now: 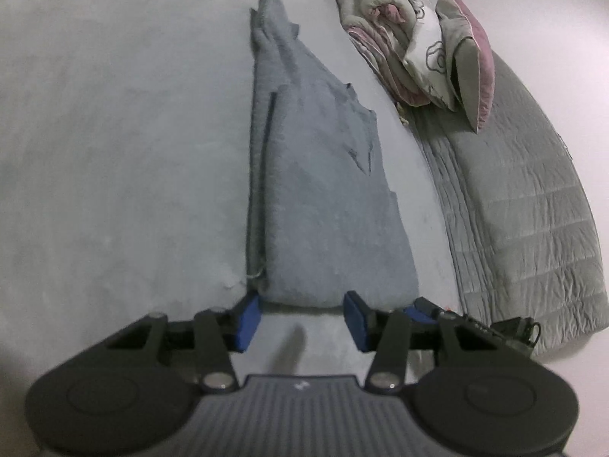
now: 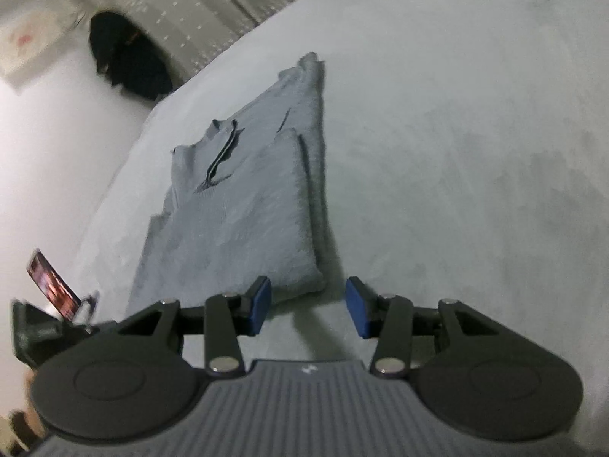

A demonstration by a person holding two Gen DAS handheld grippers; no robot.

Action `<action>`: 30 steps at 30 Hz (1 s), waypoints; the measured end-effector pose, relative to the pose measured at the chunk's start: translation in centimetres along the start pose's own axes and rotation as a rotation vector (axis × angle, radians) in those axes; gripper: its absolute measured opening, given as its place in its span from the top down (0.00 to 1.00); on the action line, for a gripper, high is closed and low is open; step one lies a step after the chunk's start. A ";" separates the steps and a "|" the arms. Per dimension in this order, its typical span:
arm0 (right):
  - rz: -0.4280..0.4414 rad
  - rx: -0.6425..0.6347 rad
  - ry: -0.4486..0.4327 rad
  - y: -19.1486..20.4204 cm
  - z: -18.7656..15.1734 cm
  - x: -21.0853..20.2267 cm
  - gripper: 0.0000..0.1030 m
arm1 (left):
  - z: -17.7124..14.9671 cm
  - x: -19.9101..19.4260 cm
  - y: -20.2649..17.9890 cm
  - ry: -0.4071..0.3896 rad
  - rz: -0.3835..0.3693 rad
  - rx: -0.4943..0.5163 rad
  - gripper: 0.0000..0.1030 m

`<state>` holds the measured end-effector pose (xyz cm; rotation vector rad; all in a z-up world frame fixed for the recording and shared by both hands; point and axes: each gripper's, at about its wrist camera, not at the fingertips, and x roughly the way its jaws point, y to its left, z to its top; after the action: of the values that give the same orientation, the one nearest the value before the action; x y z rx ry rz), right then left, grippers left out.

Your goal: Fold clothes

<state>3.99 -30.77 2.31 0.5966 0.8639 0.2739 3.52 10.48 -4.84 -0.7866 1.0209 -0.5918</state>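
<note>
A grey-blue zip-neck sweater (image 1: 323, 209) lies folded into a long narrow shape on the pale grey bed (image 1: 114, 152). My left gripper (image 1: 302, 320) is open at the sweater's near edge. Its blue pads stand apart, and the hem lies just past the tips, with the left pad at the near left corner. In the right wrist view the same sweater (image 2: 236, 221) lies flat, zip to the left and folded layers to the right. My right gripper (image 2: 308, 304) is open around the near right corner, and its pads are not pressing on the cloth.
Bunched bedding and pillows (image 1: 418, 45) are piled at the far right, with a grey quilt (image 1: 533, 209) below the bed's edge. A black device with a blue tip (image 1: 475, 323) sits right of my left gripper. A lit phone (image 2: 53, 285) stands at the left, and a dark bundle (image 2: 125, 61) lies near a curtain.
</note>
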 end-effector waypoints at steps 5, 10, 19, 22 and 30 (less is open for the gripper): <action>0.030 0.042 0.001 -0.3 0.3 0.7 0.54 | 0.2 1.3 -0.1 -0.006 -0.020 0.001 0.53; 0.071 0.067 0.005 -0.6 0.7 1.4 0.52 | 0.7 1.8 0.3 -0.014 -0.042 -0.018 0.61; 0.131 0.114 0.024 -1.5 1.4 2.5 0.79 | 0.7 2.5 1.1 -0.041 -0.057 -0.049 0.89; 0.176 0.189 0.029 -2.1 1.3 2.2 0.82 | 0.4 1.9 0.9 -0.060 -0.064 -0.078 0.90; 0.281 0.316 0.029 -2.0 1.5 -0.3 0.84 | 0.3 -0.2 -0.2 -0.067 -0.080 -0.154 0.91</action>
<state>4.99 -33.13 2.06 1.0147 0.8572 0.4047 3.72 10.65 -4.48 -0.9804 0.9852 -0.5564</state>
